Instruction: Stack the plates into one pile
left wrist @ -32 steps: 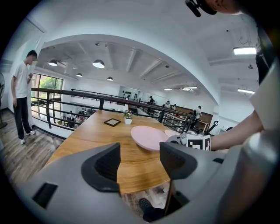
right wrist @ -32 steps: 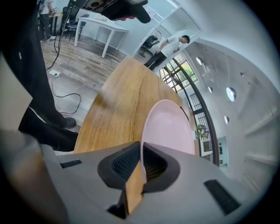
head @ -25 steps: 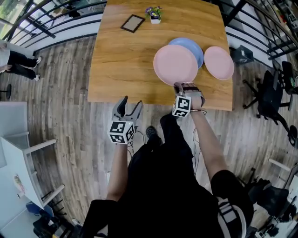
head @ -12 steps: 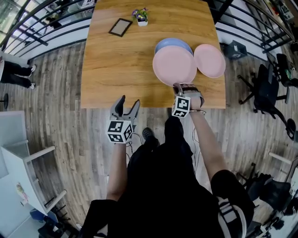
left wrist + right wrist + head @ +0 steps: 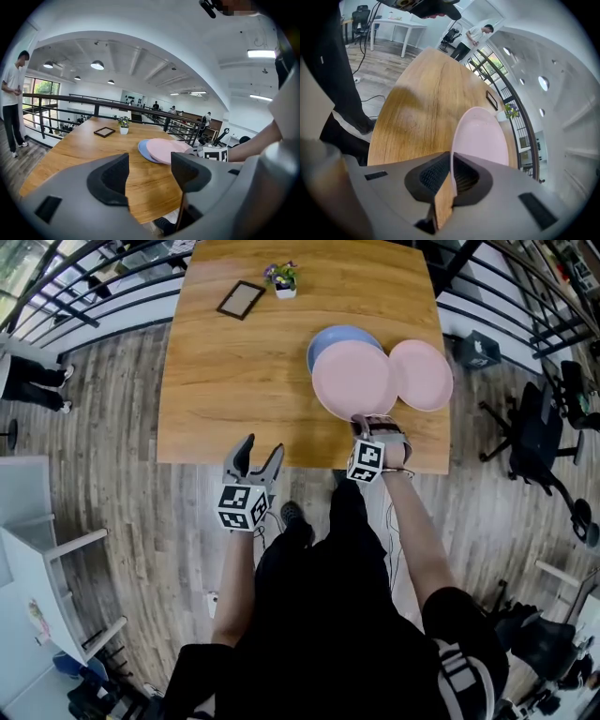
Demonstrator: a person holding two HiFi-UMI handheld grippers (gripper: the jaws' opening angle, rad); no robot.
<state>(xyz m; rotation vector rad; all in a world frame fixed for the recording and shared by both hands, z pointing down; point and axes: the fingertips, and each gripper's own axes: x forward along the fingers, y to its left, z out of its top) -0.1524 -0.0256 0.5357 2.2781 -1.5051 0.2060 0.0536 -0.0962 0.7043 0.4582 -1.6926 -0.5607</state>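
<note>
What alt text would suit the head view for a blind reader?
Seen from above, a person's right tongs clamp the near rim of a round pink plate, which overlaps a round blue plate on a wooden table. A smaller round pink plate lies to its right; the left tongs hang open and empty off the table's near edge.

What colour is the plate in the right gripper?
The plate is pale pink, clearest in the head view.

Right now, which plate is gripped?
The middle pink plate, rim in the right gripper, overlapping the blue plate; the other pink plate lies free.
</note>
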